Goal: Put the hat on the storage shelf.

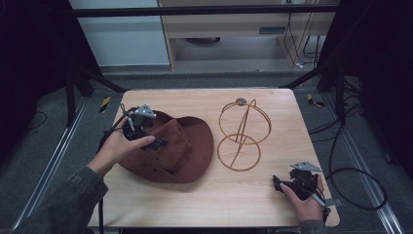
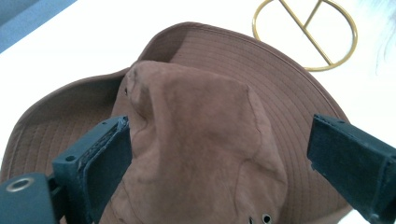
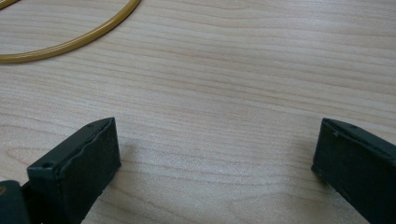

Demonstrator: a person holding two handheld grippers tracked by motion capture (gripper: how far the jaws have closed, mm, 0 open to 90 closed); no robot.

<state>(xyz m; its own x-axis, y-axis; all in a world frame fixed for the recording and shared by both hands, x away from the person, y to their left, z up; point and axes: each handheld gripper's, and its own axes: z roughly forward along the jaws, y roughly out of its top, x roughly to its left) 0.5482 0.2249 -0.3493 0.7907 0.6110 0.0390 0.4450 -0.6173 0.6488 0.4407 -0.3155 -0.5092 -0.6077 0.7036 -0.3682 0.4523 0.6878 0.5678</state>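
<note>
Lying on the left half of the wooden table [image 1: 253, 195], the brown hat [image 1: 187, 146] sits beside the gold wire stand [image 1: 242, 134]. The left gripper [image 2: 219, 154] hangs over its crown, jaws wide, seemingly gripping nothing; the right gripper [image 3: 215, 163], equally wide and empty, rests well apart.

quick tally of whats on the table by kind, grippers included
brown hat: 1
gold wire hat stand: 1
grippers: 2, the left gripper with jaws open around the hat's crown, the right gripper open over bare wood
total: 4
</note>
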